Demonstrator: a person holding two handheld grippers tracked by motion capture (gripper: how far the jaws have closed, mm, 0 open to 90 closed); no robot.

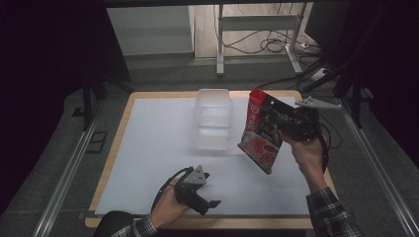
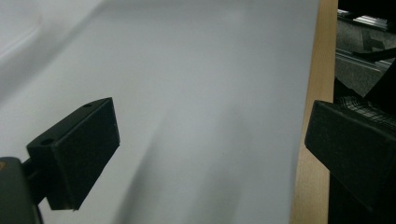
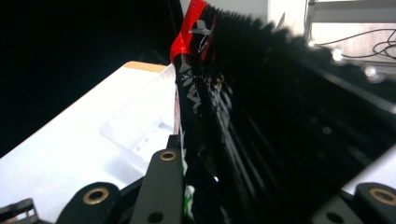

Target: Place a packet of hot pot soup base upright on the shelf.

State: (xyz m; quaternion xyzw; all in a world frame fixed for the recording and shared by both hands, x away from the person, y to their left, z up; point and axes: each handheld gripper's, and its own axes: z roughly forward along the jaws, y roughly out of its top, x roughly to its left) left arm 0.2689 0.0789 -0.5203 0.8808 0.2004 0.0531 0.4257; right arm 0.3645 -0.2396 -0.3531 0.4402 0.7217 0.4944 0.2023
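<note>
Aloft, the right hand-held gripper (image 1: 289, 129) clamps the snack bag (image 1: 261, 132); the left hand-held gripper (image 1: 211, 206) gapes empty.

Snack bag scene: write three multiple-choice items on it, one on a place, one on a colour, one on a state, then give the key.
1. Where is the clear plastic container?
A. on the white table cover, left of the snack bag
B. on the floor
C. in the left tongs

2. What colour is the top edge of the snack bag?
A. blue
B. red
C. yellow

3. How do the left tongs stand?
A. shut on the bag
B. shut on the container
C. open, nothing between the jaws

Key: 1 A, the high view shows it resting on the cover beside the bag. 2 B, the red strip shows at the bag's top. 3 C, the left gripper view shows bare cover between the spread jaws, while the right tongs are shut on the bag, held off the table.
</note>
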